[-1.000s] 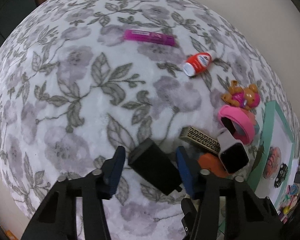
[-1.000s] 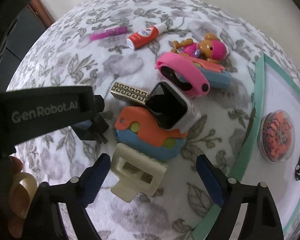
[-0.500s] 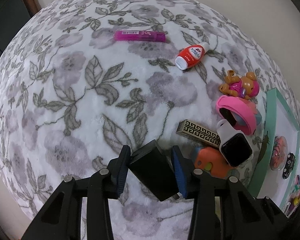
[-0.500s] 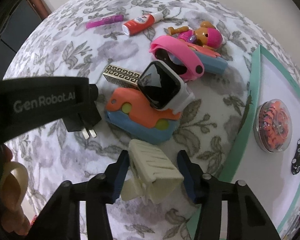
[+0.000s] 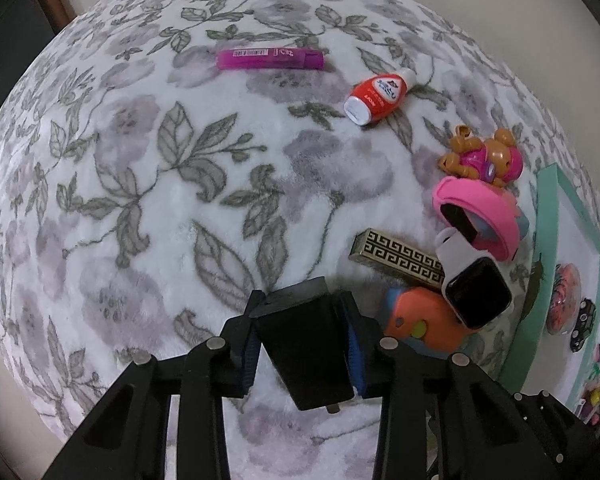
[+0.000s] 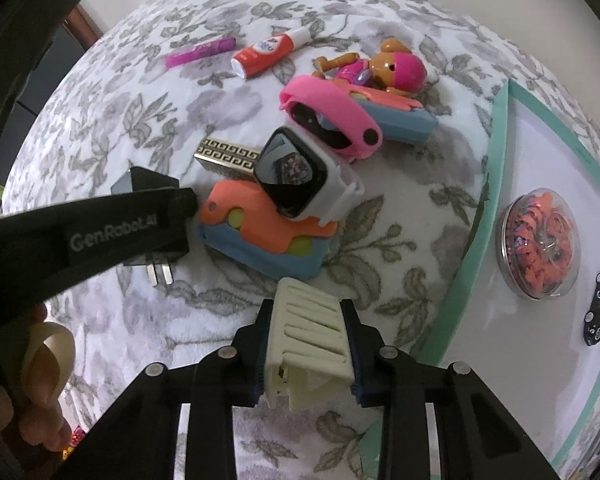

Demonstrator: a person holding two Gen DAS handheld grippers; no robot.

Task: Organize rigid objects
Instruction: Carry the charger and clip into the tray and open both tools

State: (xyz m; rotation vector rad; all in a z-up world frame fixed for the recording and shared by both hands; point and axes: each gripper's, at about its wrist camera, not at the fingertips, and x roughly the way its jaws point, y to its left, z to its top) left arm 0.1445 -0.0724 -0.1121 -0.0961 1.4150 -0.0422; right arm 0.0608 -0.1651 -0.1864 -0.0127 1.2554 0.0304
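left claw [image 5: 302,346] is clamping the black charger [image 5: 304,344], jaws just closing; right claw [image 6: 306,354] is squeezing the cream hair clip [image 6: 308,336], jaws just closing.

The black charger [image 6: 148,188] is mostly hidden behind the left gripper's arm in the right wrist view (only its prongs and a corner show). The mint-framed board [image 6: 496,152] runs off the right edge, and small bits beyond it are too blurred to name.

My left gripper [image 5: 302,344] has just closed onto the black charger [image 5: 304,344]; my right gripper [image 6: 306,354] has just clamped the cream clip [image 6: 308,344].
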